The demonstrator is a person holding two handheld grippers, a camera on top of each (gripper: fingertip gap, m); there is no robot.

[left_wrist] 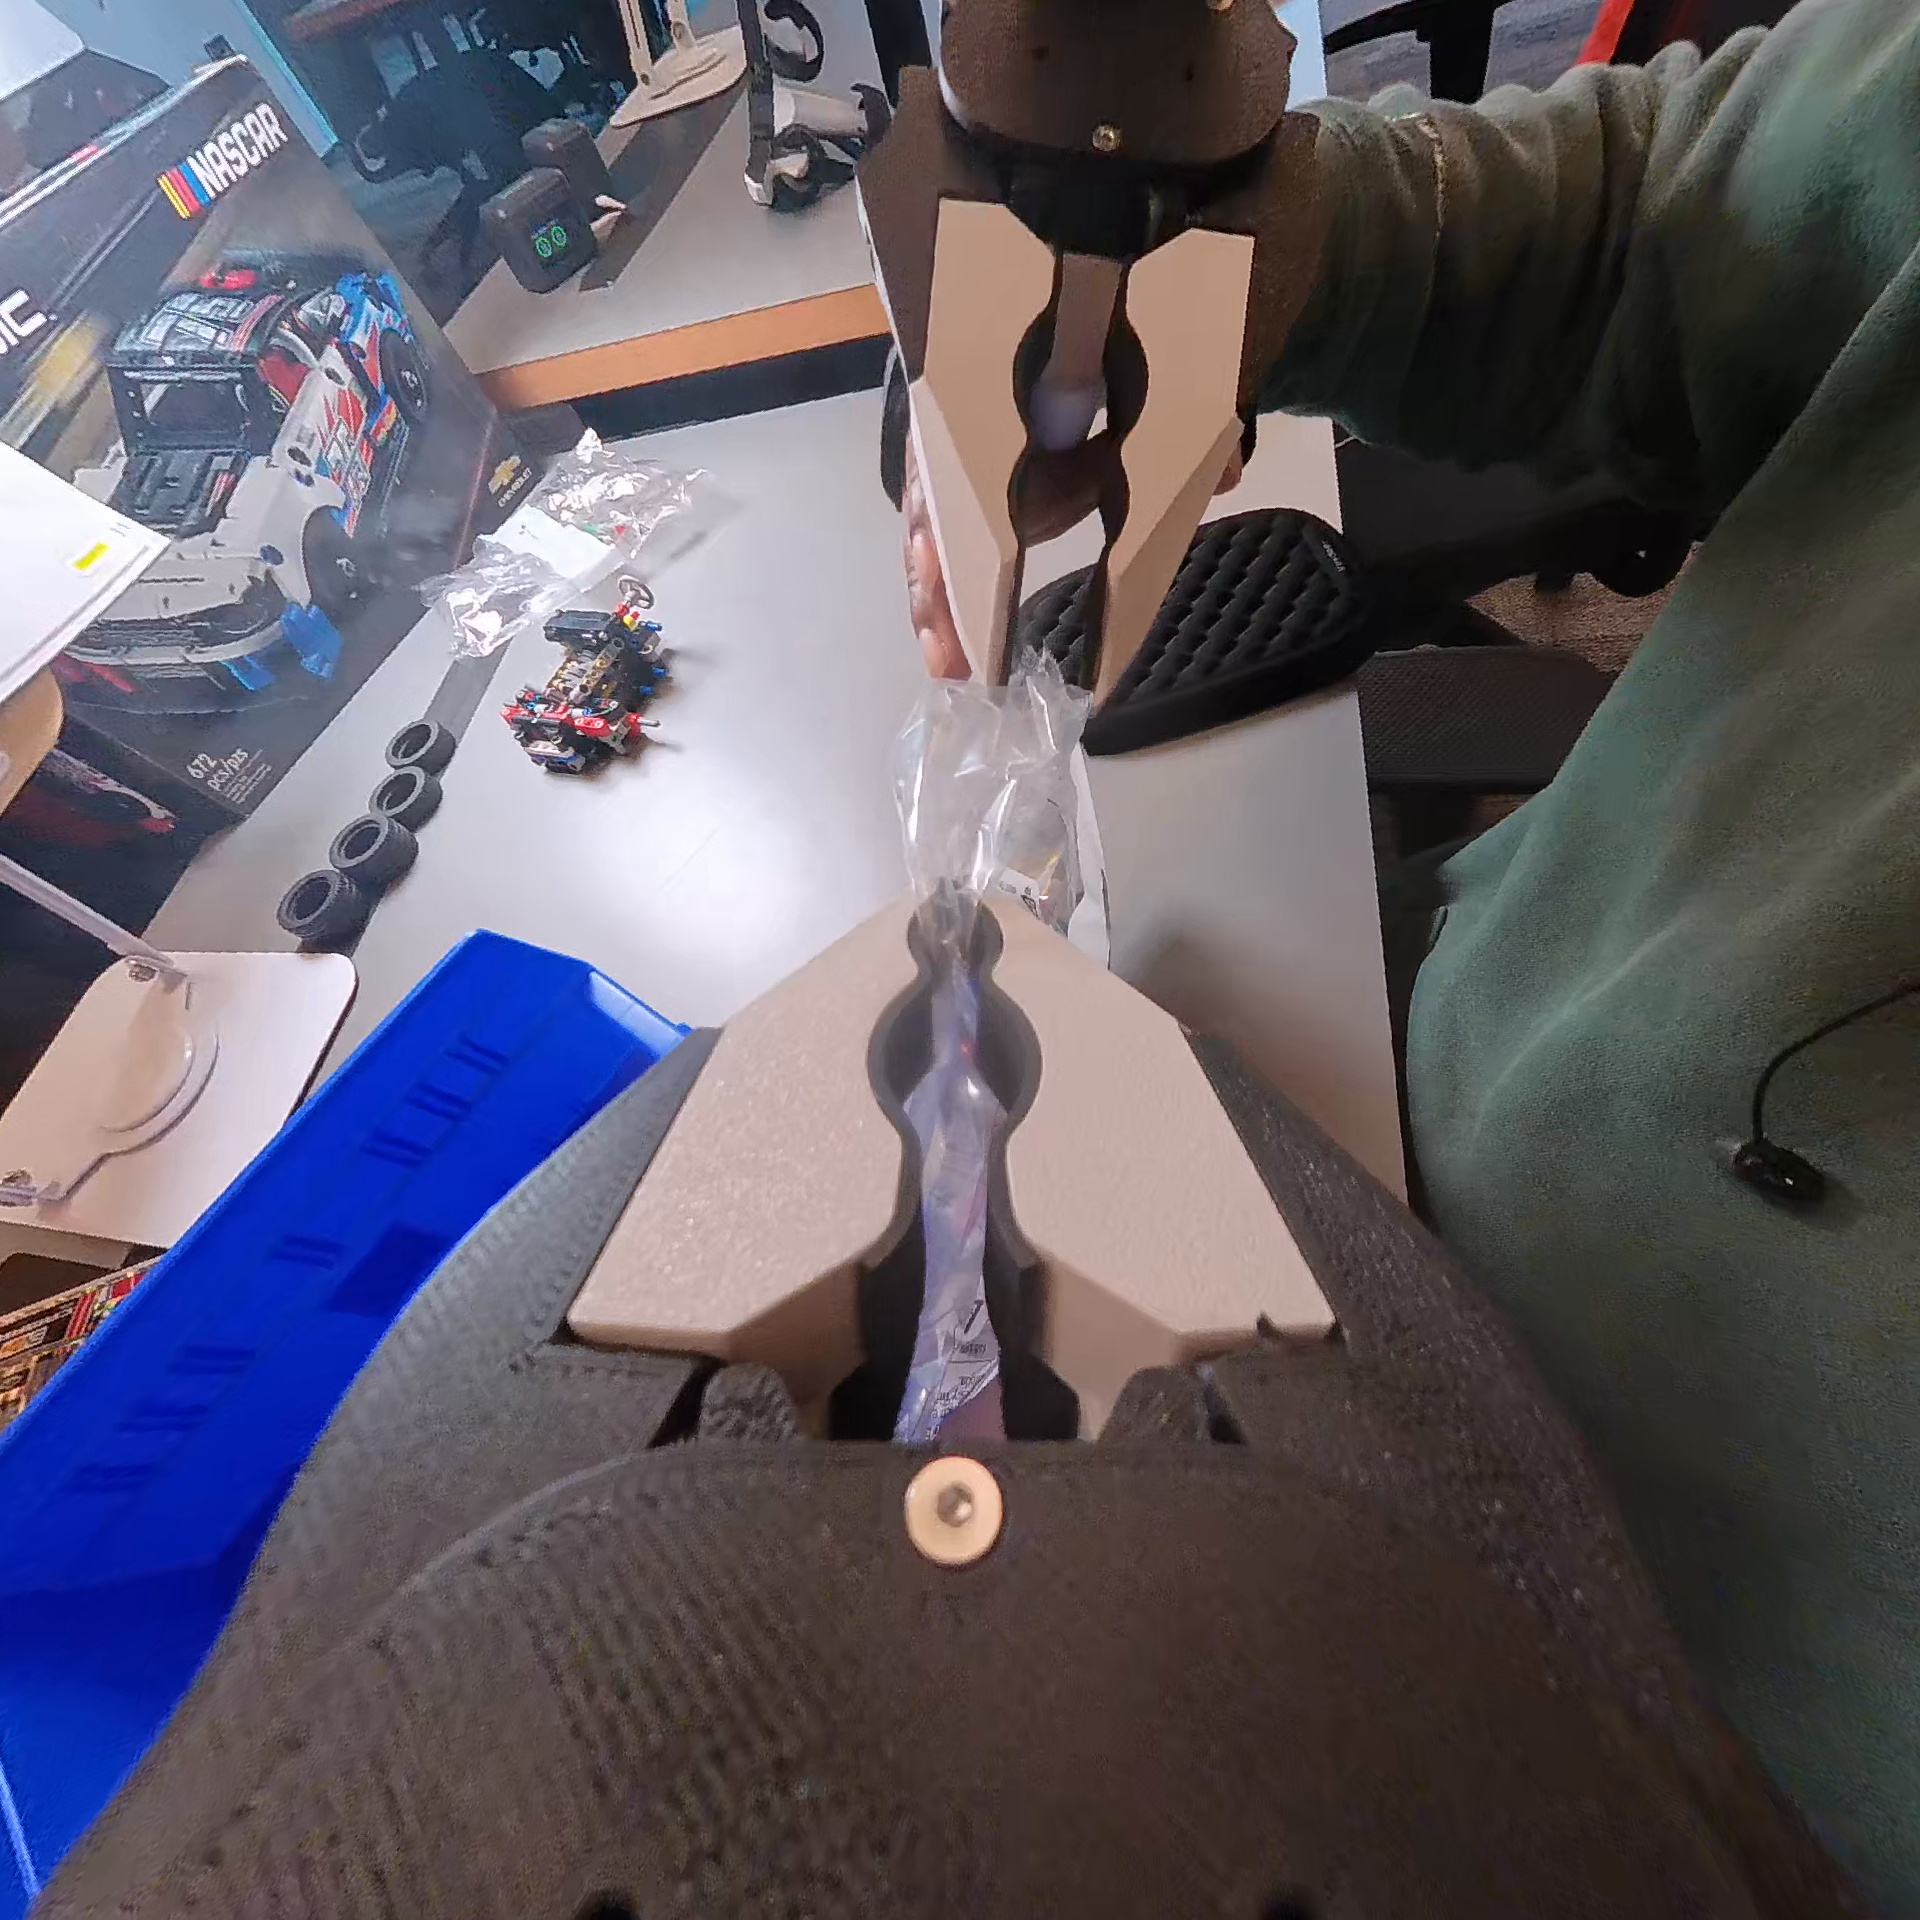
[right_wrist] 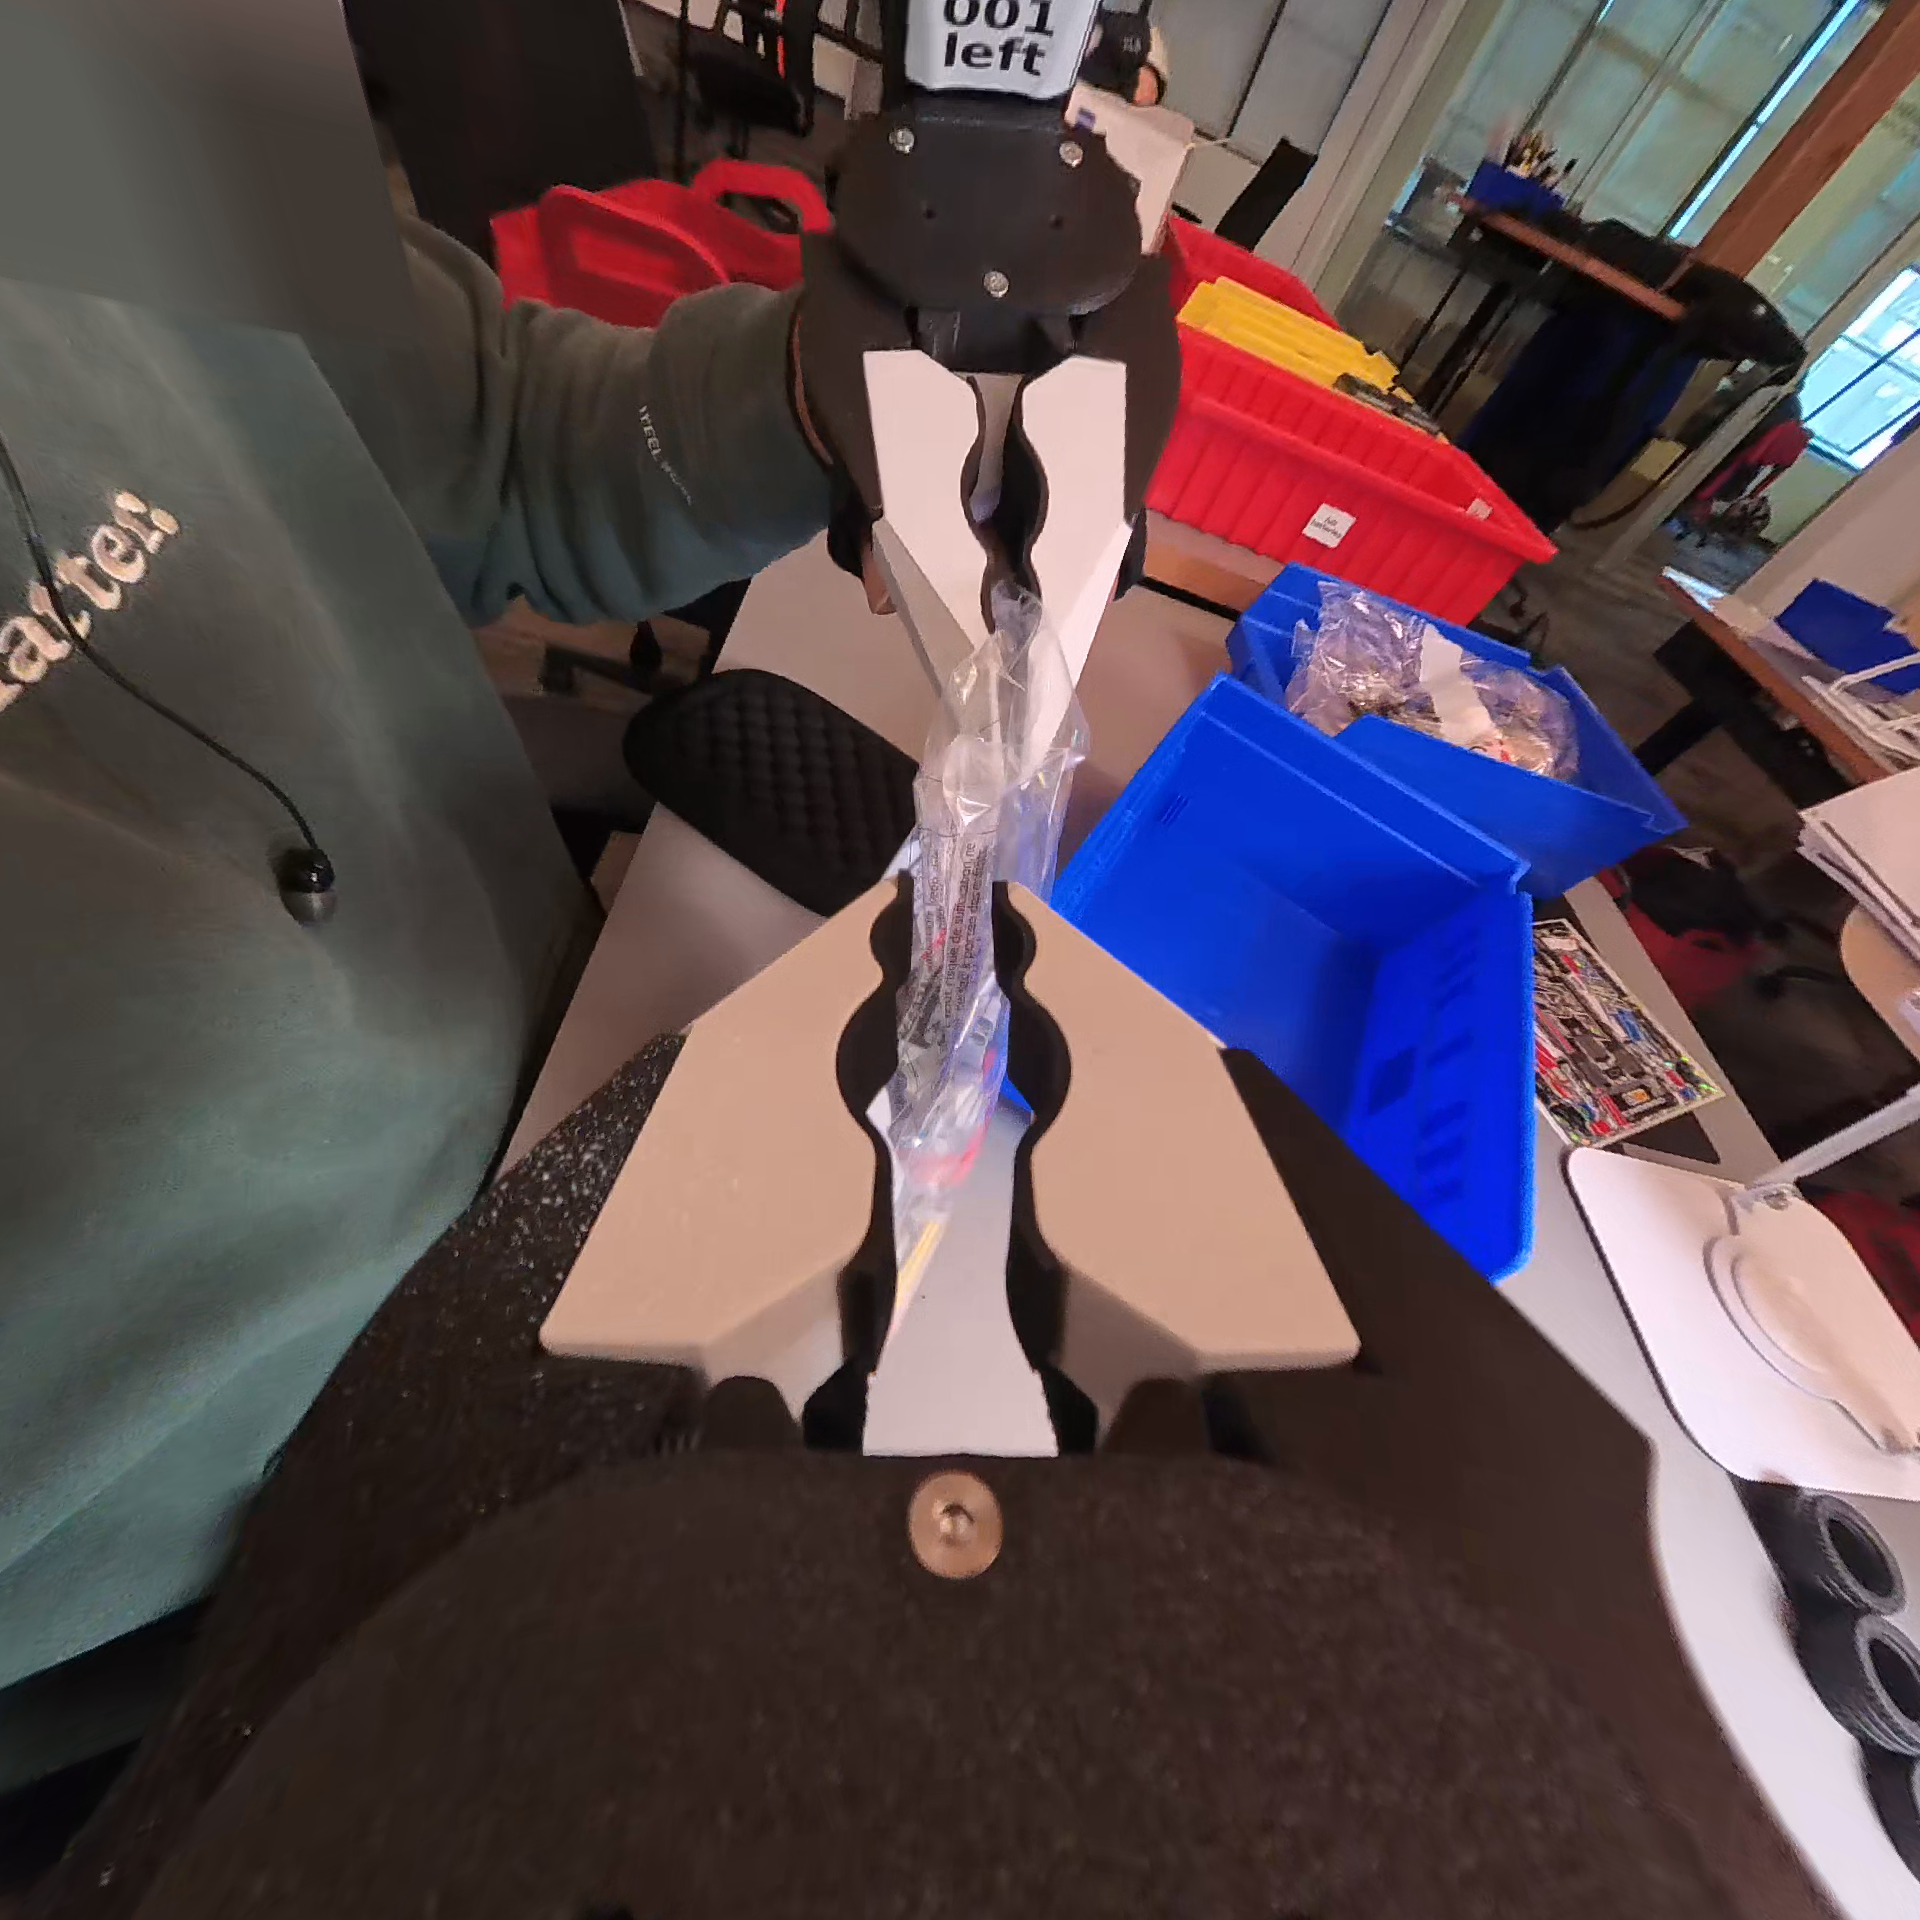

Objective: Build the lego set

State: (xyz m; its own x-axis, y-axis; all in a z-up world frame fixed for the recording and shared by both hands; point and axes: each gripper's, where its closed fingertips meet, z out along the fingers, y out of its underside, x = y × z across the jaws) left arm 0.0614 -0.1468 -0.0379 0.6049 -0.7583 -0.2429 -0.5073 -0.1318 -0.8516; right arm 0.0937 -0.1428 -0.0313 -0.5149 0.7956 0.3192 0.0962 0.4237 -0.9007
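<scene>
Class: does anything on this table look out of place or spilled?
Nothing is spilled. The only oddity is the clear parts bag, stretched in mid-air between the left tool and right tool, not lying flat. Tyres sit in a neat row.

Grey desk [left_wrist: 748, 790] carries: partly built lego chassis [left_wrist: 590, 686] at centre; four black tyres [left_wrist: 364, 842] at 8 o'clock; set box [left_wrist: 208, 416] at 10 o'clock; blue bin [left_wrist: 312, 1195] at 7 o'clock.

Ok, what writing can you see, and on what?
I can't copy out wording, but these bear it:
Box: logos, numbers.
Bag: small print.
Tag on left gripper.
Sweatshirt: lettering.
Red bin's sticker: too small to read.
</scene>
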